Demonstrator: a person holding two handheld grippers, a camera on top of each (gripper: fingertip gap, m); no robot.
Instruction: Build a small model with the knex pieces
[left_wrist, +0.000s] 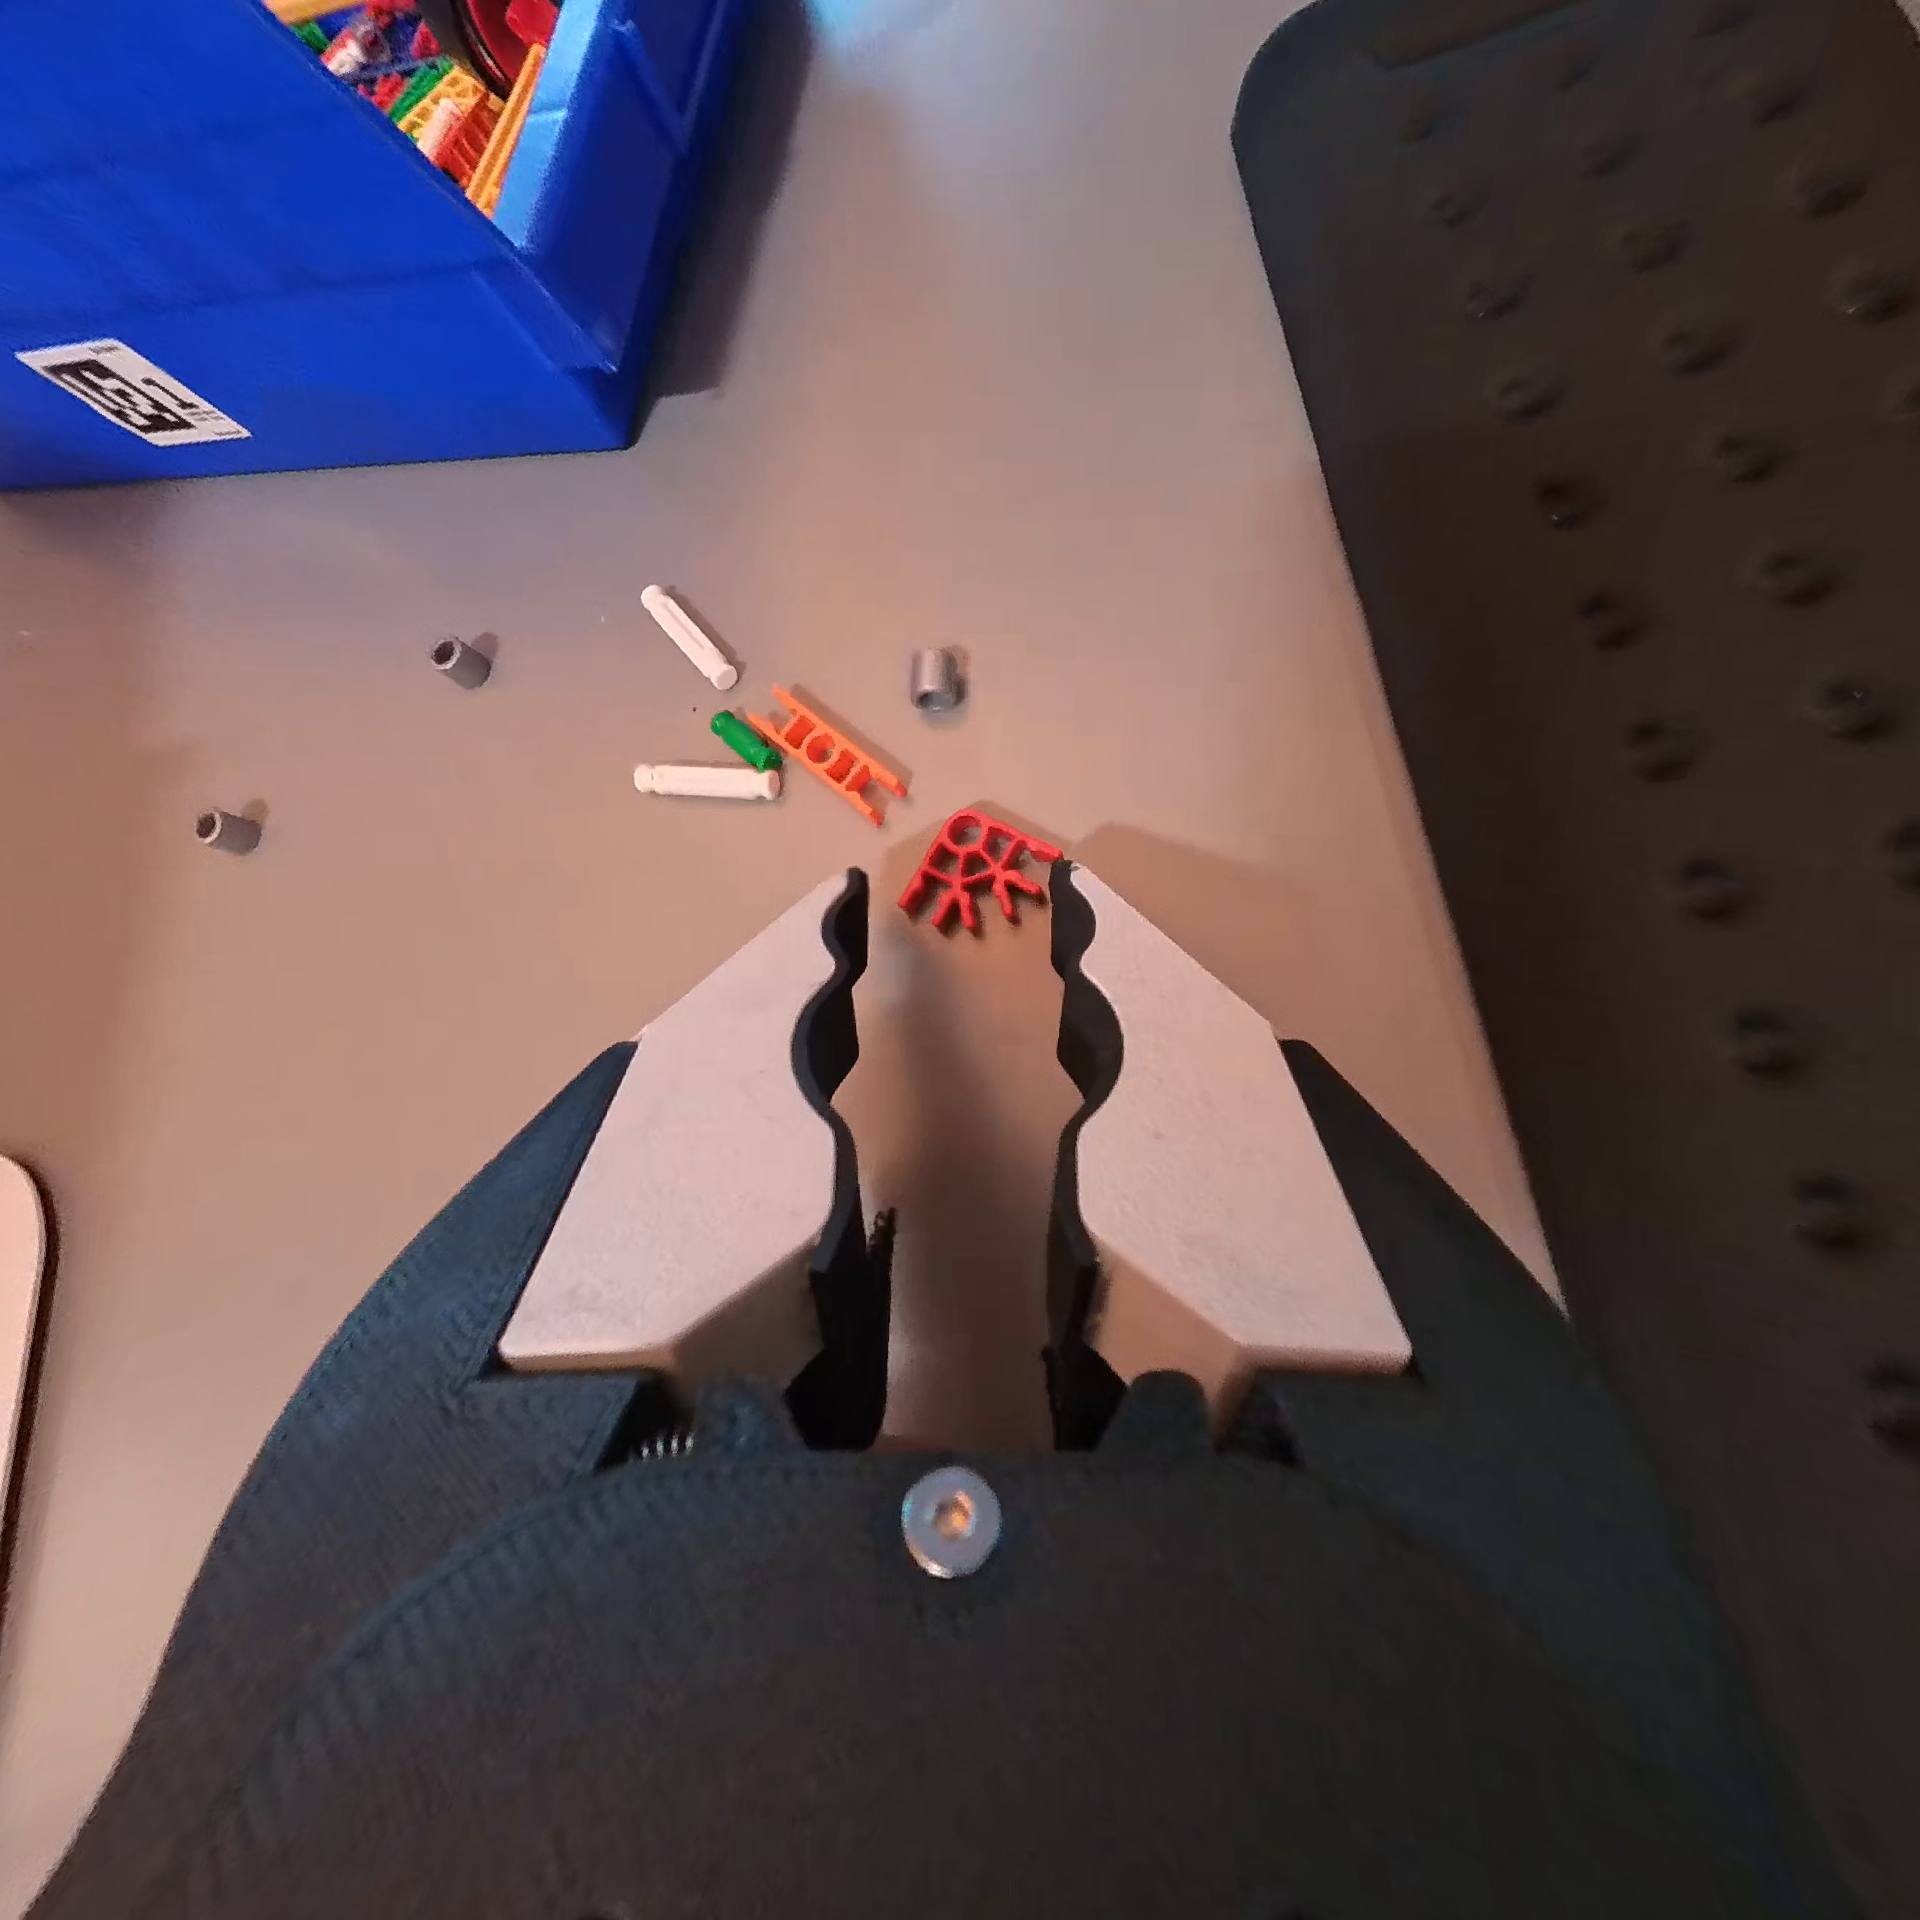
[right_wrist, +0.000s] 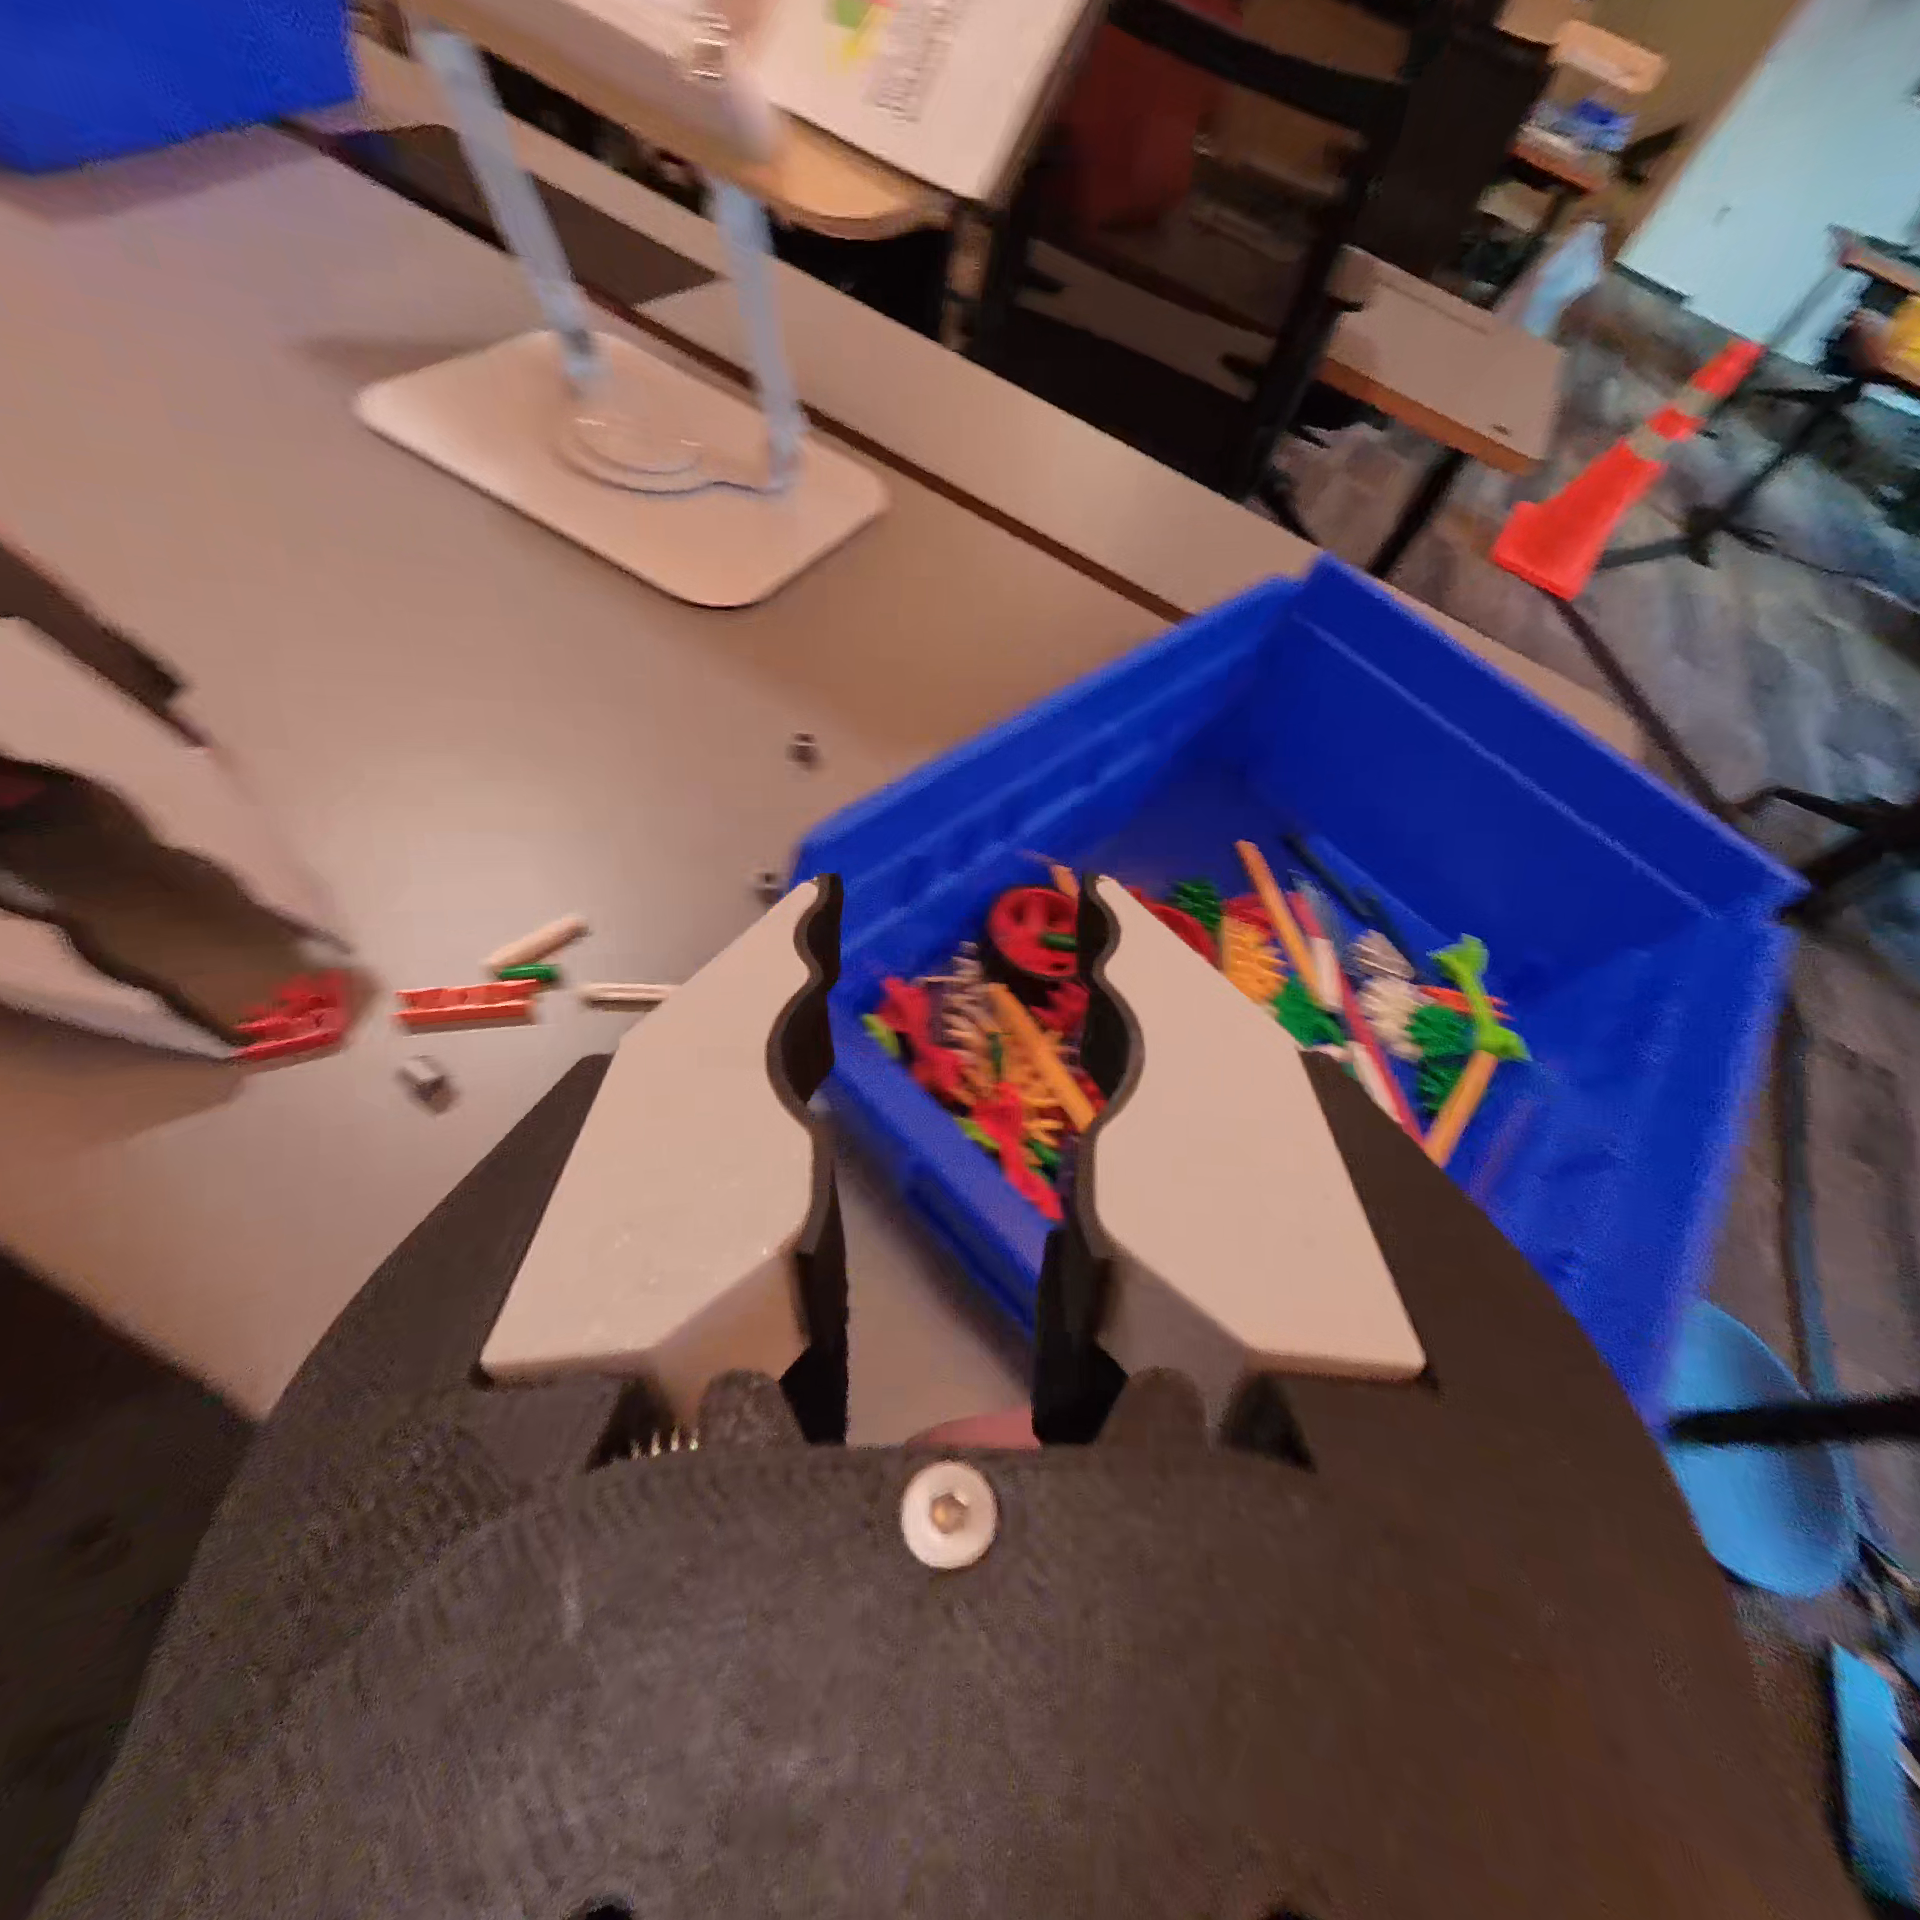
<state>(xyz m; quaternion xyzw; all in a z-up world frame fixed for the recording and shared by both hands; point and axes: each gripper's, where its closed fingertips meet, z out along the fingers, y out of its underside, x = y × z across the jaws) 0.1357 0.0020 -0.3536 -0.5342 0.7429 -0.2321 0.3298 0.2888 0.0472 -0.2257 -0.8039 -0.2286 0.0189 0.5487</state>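
Note:
My left gripper (left_wrist: 956, 881) is open and low over the table, its tips on either side of a red fan-shaped connector piece (left_wrist: 971, 864) that lies flat; the right tip touches its edge. Just beyond lie an orange ladder-shaped piece (left_wrist: 829, 753), a short green rod (left_wrist: 744, 739), two white rods (left_wrist: 688, 636) and a grey spacer (left_wrist: 938, 678). My right gripper (right_wrist: 958, 902) is open and empty, held above the near corner of a blue bin (right_wrist: 1621, 831) filled with colourful building pieces. The left gripper also shows in the right wrist view (right_wrist: 301, 1013), at the red piece (right_wrist: 296, 1018).
Two more grey spacers (left_wrist: 460, 661) stand to the left on the grey table (left_wrist: 1039, 416). A blue bin (left_wrist: 312, 312) stands at the far left, a black dimpled mat (left_wrist: 1662, 623) on the right. A flat white lamp base (right_wrist: 623, 478) sits behind. An orange cone (right_wrist: 1600, 488) stands on the floor. The gap from one gripper's tips to the other's is roughly 20 cm. The grey spacer (left_wrist: 938, 678) is about 4 cm from my left fingertips and 15 cm from my right. The right gripper is farther from the short green rod (left_wrist: 744, 739), some 15 cm, than the left, some 5 cm. My right wrist view (right_wrist: 517, 967) looks at it from another angle.

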